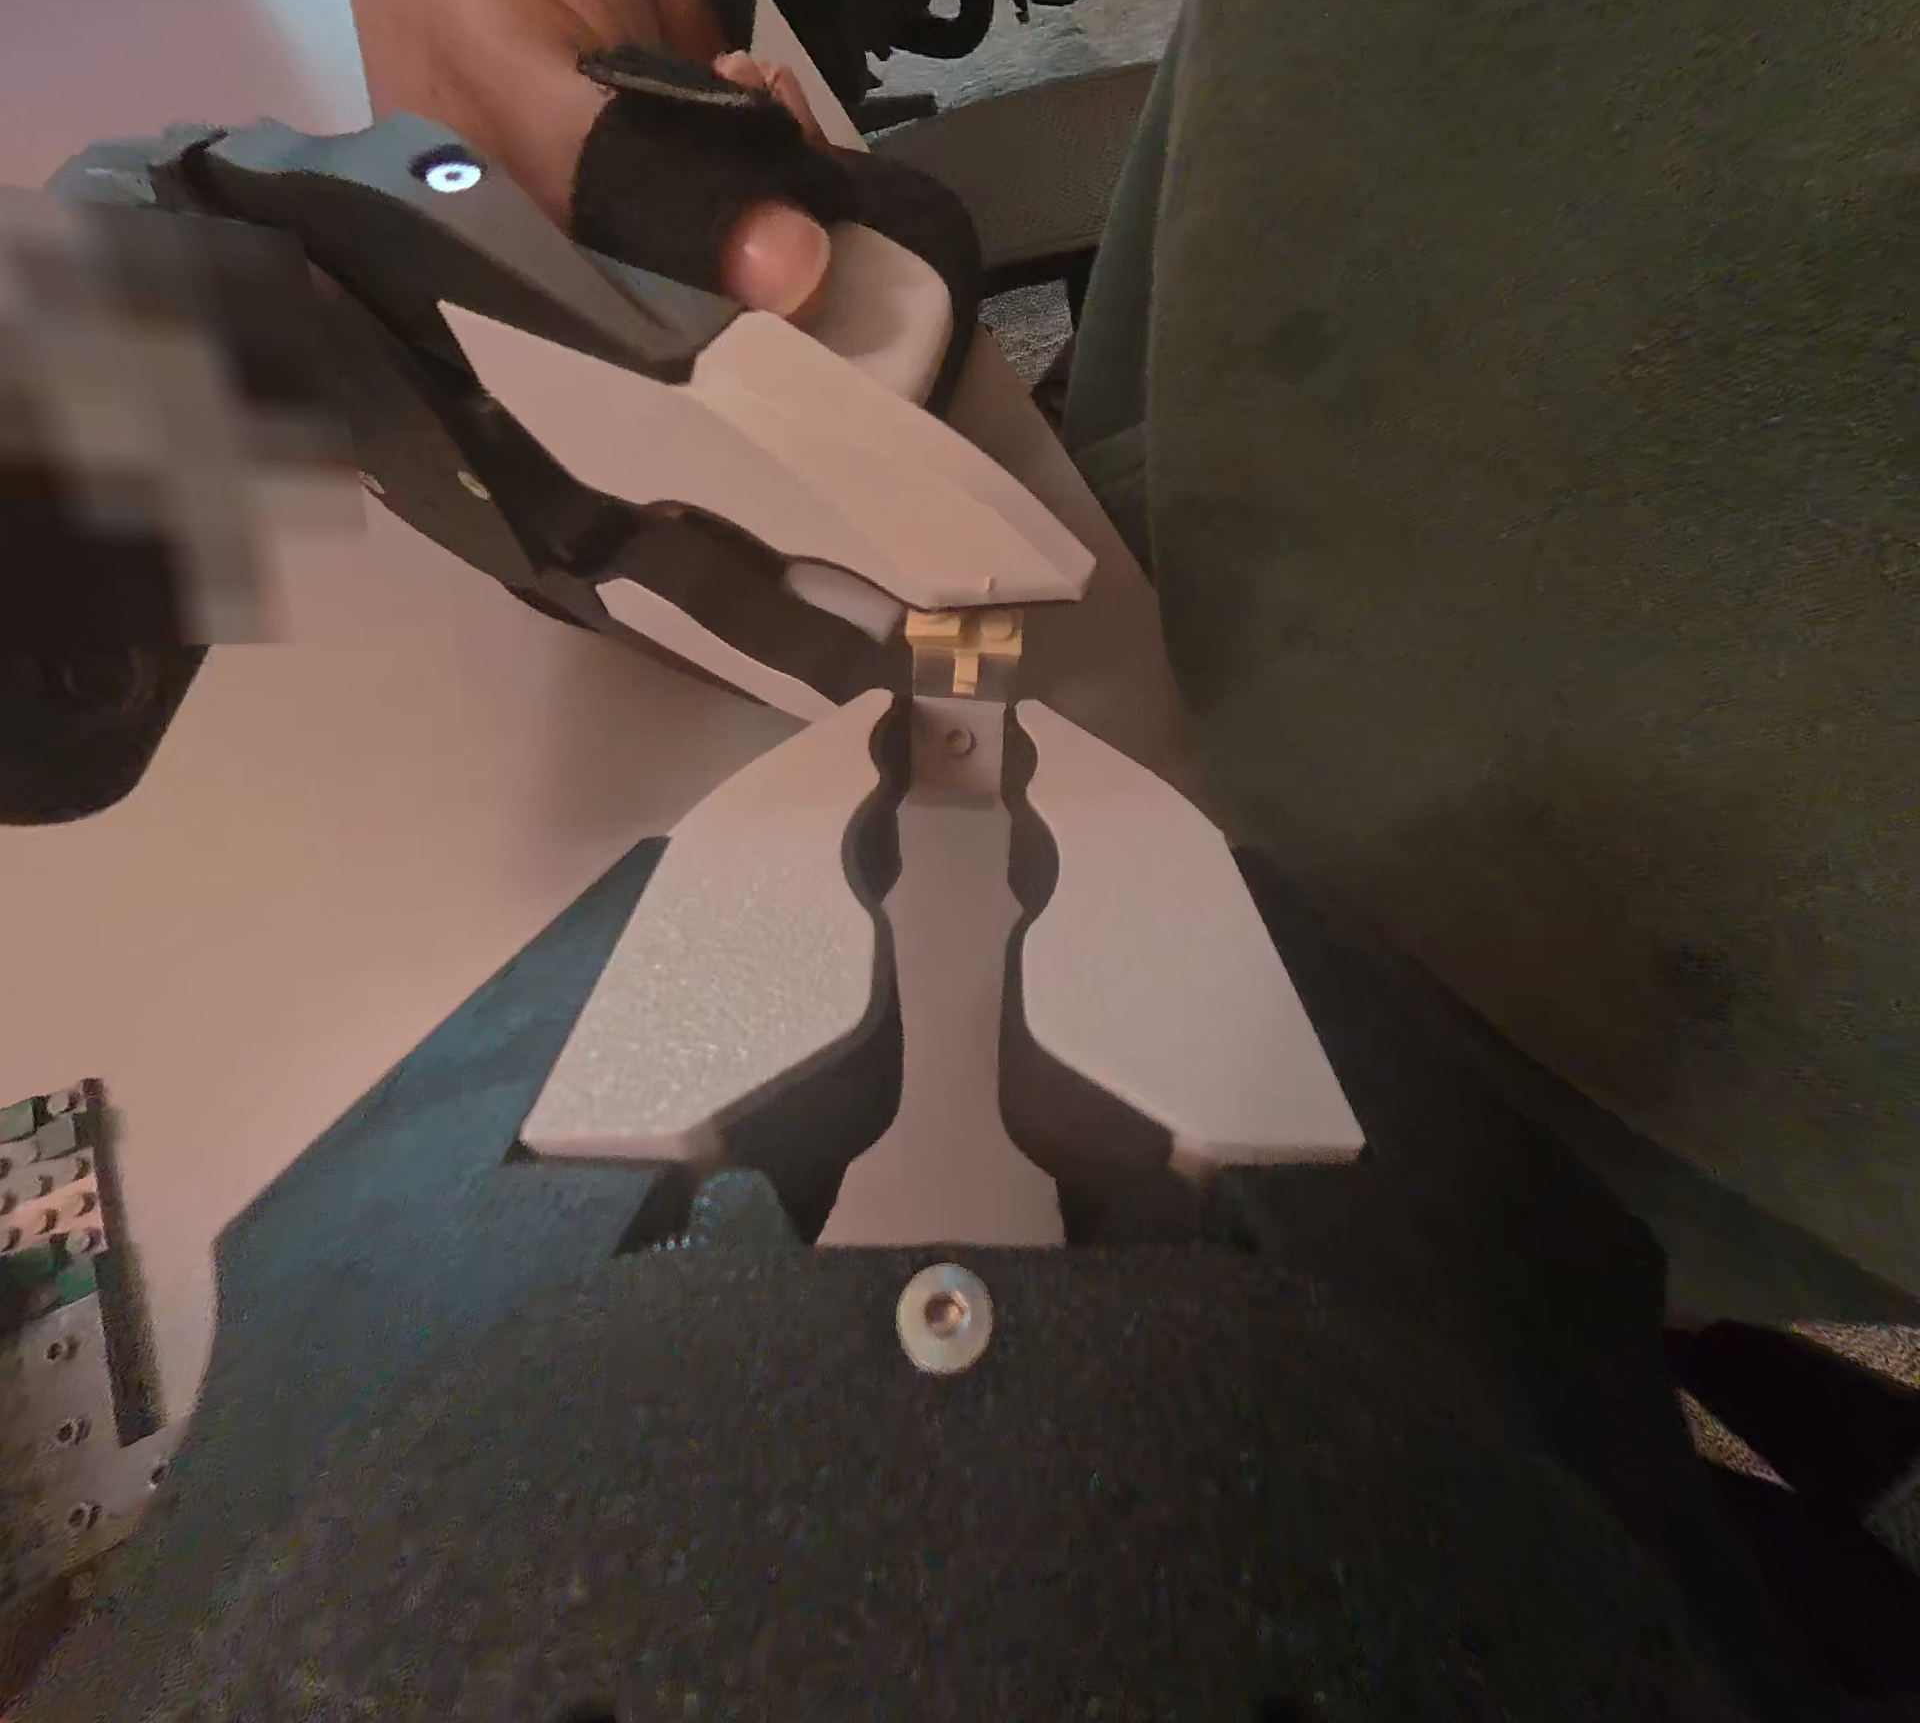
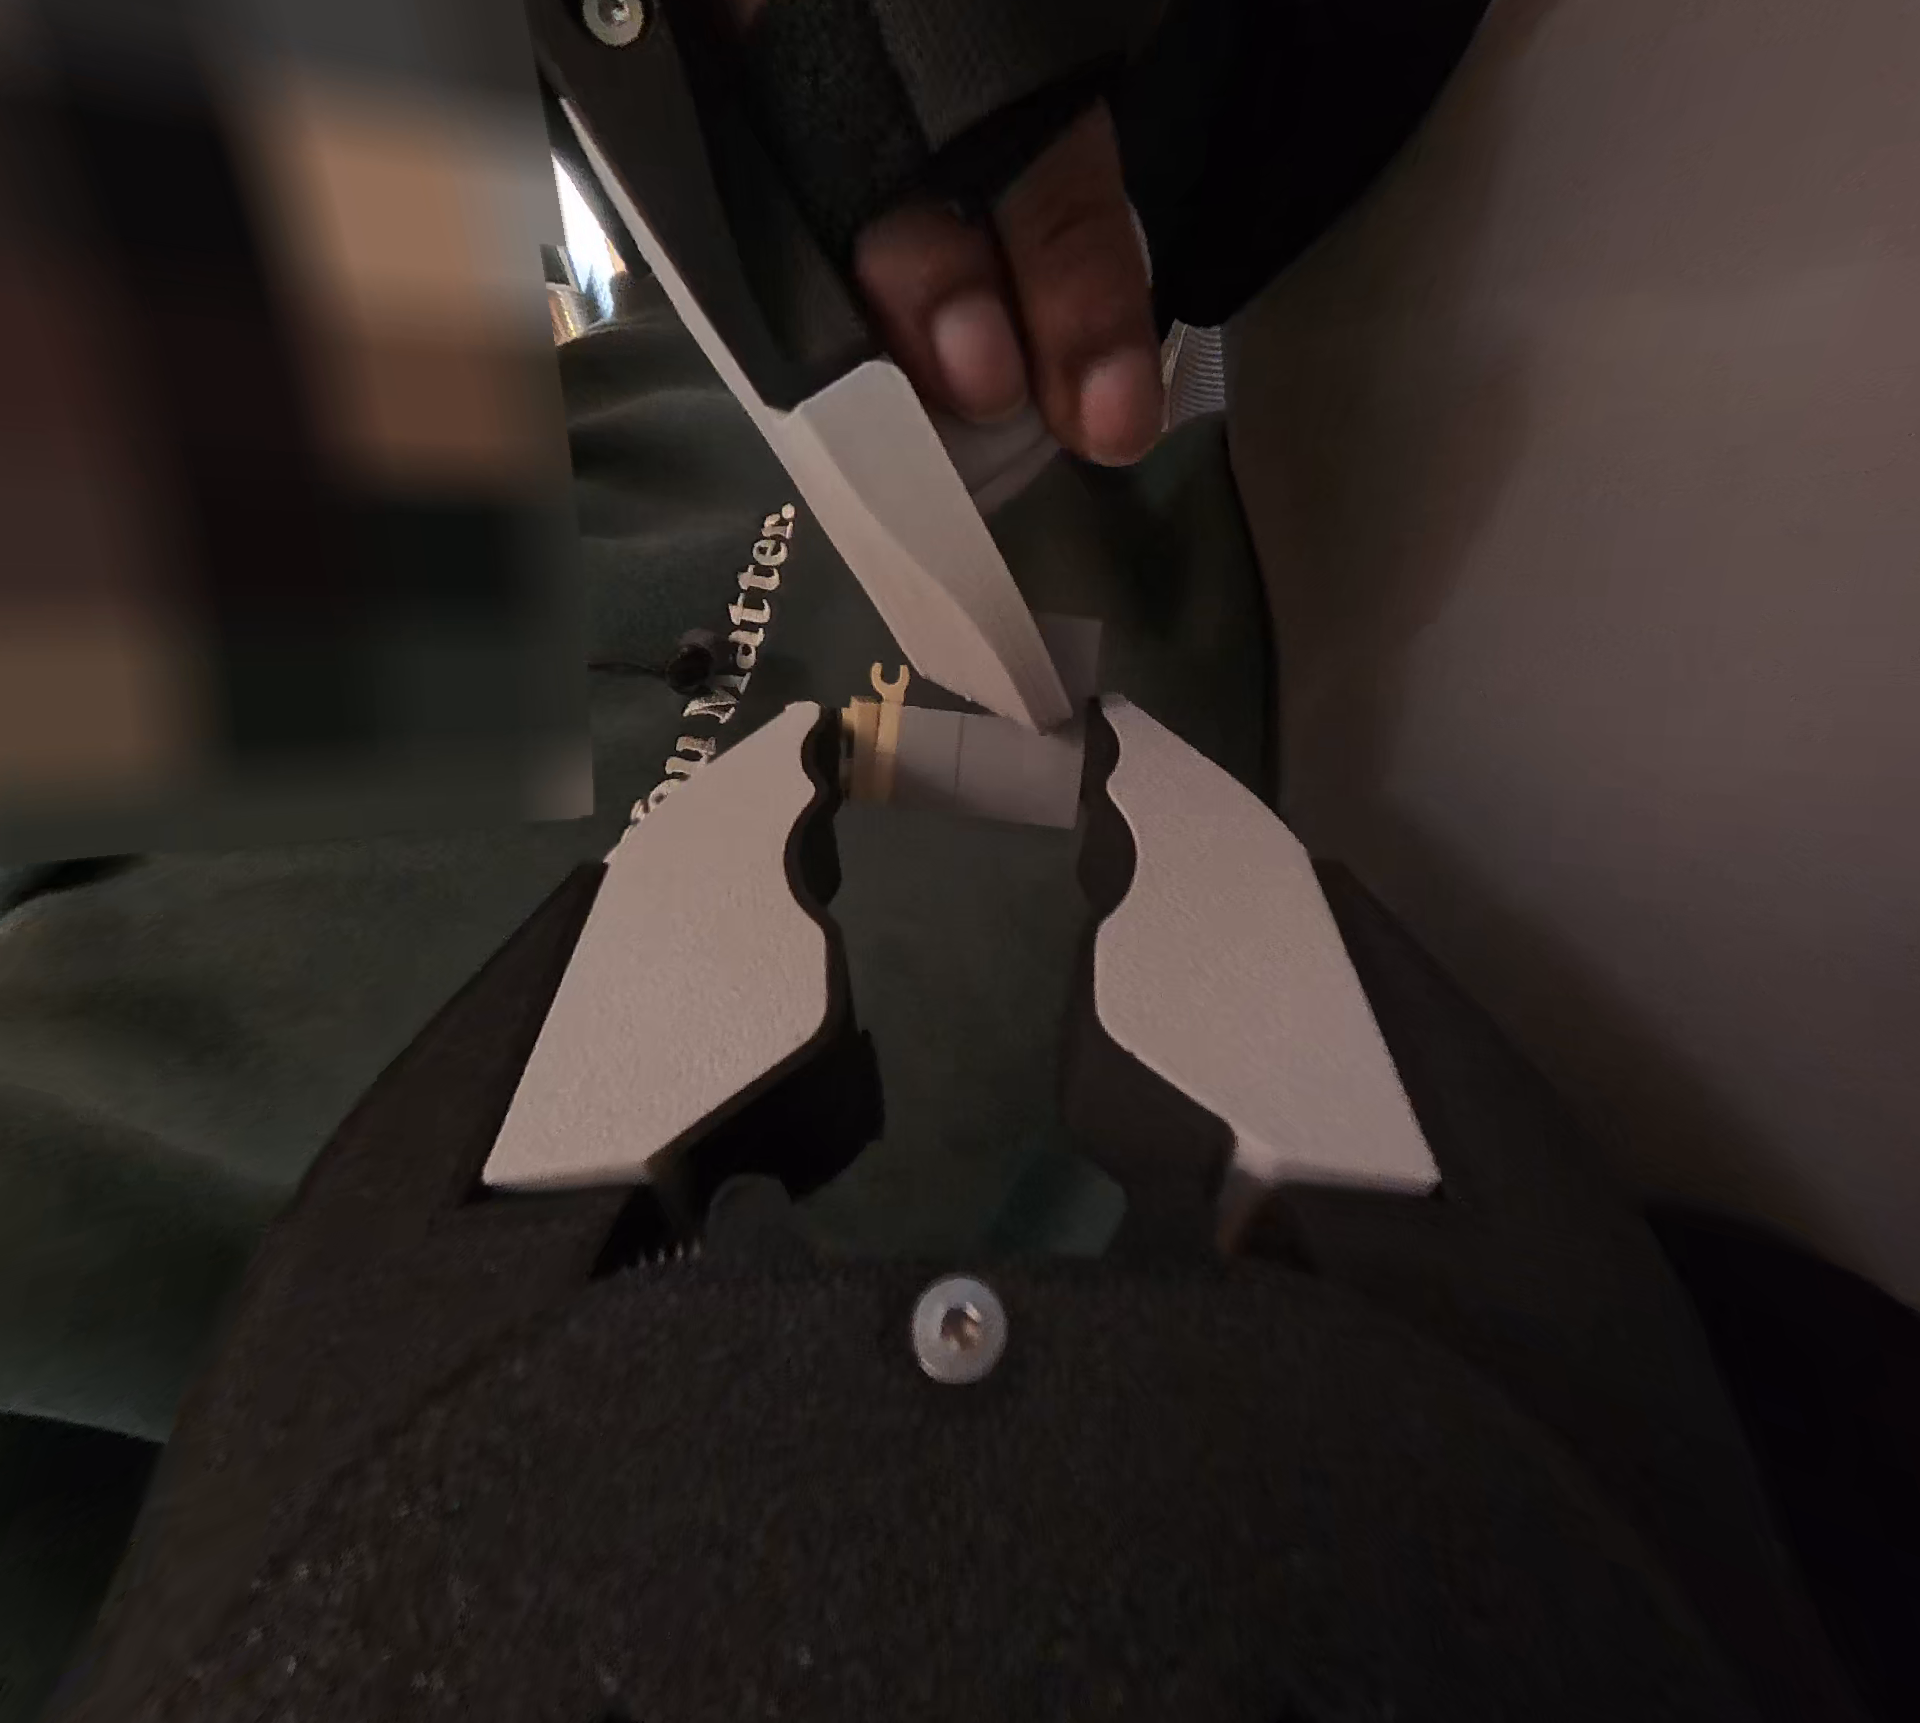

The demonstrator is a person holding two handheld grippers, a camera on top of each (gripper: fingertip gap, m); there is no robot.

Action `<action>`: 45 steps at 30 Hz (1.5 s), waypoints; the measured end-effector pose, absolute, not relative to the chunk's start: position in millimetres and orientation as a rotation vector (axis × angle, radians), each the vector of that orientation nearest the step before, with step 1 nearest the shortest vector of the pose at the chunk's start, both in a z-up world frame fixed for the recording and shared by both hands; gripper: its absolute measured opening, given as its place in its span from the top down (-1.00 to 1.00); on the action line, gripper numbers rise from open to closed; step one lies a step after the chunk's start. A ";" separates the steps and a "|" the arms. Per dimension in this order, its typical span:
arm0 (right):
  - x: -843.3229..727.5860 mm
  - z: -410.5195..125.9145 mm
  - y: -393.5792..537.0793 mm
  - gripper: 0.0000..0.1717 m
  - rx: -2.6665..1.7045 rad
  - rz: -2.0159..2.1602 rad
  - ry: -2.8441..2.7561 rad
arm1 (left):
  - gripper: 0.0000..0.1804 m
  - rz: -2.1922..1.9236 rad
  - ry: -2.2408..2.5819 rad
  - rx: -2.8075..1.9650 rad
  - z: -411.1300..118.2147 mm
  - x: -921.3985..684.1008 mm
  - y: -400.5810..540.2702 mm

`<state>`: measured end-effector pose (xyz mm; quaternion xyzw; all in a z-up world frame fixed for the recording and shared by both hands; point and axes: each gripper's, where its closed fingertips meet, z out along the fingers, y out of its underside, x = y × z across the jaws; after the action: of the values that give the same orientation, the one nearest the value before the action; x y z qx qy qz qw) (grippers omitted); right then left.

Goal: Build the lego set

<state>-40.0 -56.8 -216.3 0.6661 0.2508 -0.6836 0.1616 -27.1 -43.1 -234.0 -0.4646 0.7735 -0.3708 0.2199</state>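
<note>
Left wrist view: the left gripper (image 1: 954,743) has its jaws narrow, clamped on the sides of a small grey brick piece (image 1: 953,757) with a single stud facing the camera. On the far end of that grey piece sits a tan plate piece (image 1: 964,643). The right gripper (image 1: 982,608) comes in from the upper left, held by a hand (image 1: 582,63) with a black strap across the fingers; one of its white fingers lies across the tan end. A dark green sweatshirt (image 1: 1507,426) fills the right side. At the lower left edge a studded grey and green baseplate (image 1: 57,1258) lies on the pale table (image 1: 343,842).

Right wrist view: the right gripper (image 2: 951,764) stands moderately wide, spanning the assembly lengthwise, its left pad against the tan end and its right pad at the grey end; firm pressure cannot be judged. The left gripper's white finger (image 2: 935,572) reaches down onto the grey piece. Pale lettering shows on the sweatshirt; no brand marks are legible elsewhere.
</note>
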 end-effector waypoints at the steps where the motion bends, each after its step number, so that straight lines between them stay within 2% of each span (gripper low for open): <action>1: -40.6 -217.0 -57.6 0.49 1.901 -1.946 0.716 | 0.83 -1.018 2.147 -1.279 -234.7 -27.5 -43.3; 8: -44.2 -221.2 -54.7 0.50 1.990 -1.933 0.786 | 0.82 -1.013 2.143 -1.282 -235.8 -30.0 -39.5; 28: -46.3 -212.5 -57.6 0.49 1.908 -2.019 0.701 | 0.82 -1.073 2.129 -1.200 -230.3 -31.0 -42.8; 33: -34.3 -218.1 -18.2 0.26 2.199 -2.002 0.959 | 0.82 -1.097 2.031 -1.316 -236.2 -33.0 -15.3; 39: -13.2 -238.6 31.5 0.44 2.724 -1.647 1.460 | 0.82 -1.013 1.881 -1.491 -246.0 -44.9 33.6; 45: -31.5 -265.1 43.2 0.58 2.874 -1.208 1.926 | 0.82 -0.946 1.735 -1.610 -251.6 -67.4 76.6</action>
<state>-31.5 43.2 -265.1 0.7576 0.5077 -0.3185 -0.2586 -67.4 76.6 -251.6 -0.6041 0.6510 -0.3550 0.2920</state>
